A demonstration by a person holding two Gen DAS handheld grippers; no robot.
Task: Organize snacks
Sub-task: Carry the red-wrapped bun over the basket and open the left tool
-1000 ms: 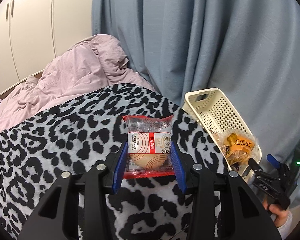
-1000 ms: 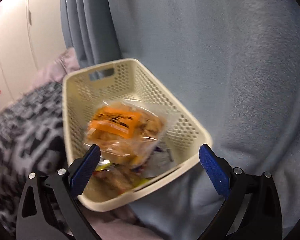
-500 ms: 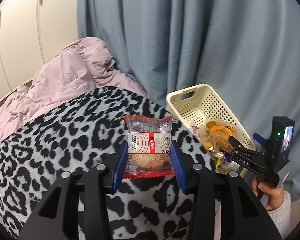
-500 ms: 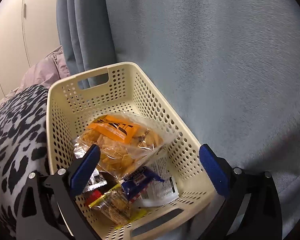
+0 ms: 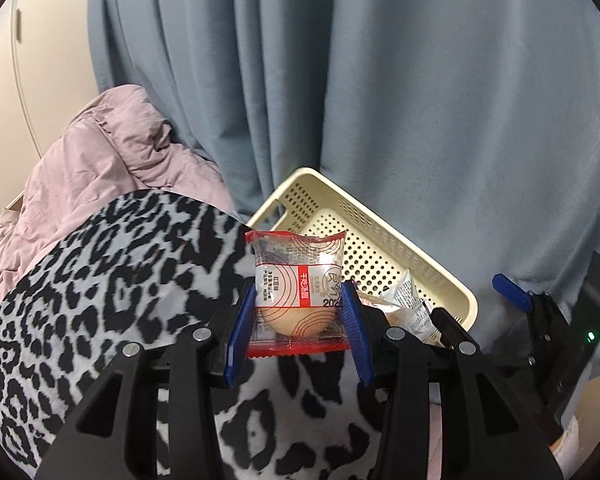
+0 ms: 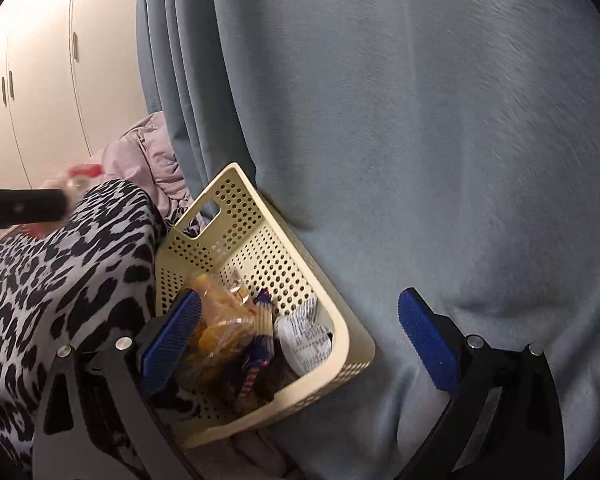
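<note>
My left gripper (image 5: 299, 320) is shut on a clear, red-edged packet with a round bun inside (image 5: 299, 292), held upright above the leopard-print blanket just left of the cream perforated basket (image 5: 384, 240). The basket (image 6: 236, 216) holds several snacks, among them an orange chip bag (image 6: 216, 320) and a white packet (image 6: 304, 336). My right gripper (image 6: 298, 342) is open and empty, just above the basket's near end. It also shows in the left wrist view (image 5: 516, 300), at the right.
A blue-grey curtain (image 5: 380, 80) hangs right behind the basket. The leopard-print blanket (image 5: 100, 288) covers the bed, with a crumpled pink duvet (image 5: 112, 160) behind it. White wardrobe doors (image 6: 40, 80) stand at the far left.
My left gripper has carried the bun packet to the right, close to the basket. My right gripper has pulled back and swung right, so the basket now sits lower left in its view.
</note>
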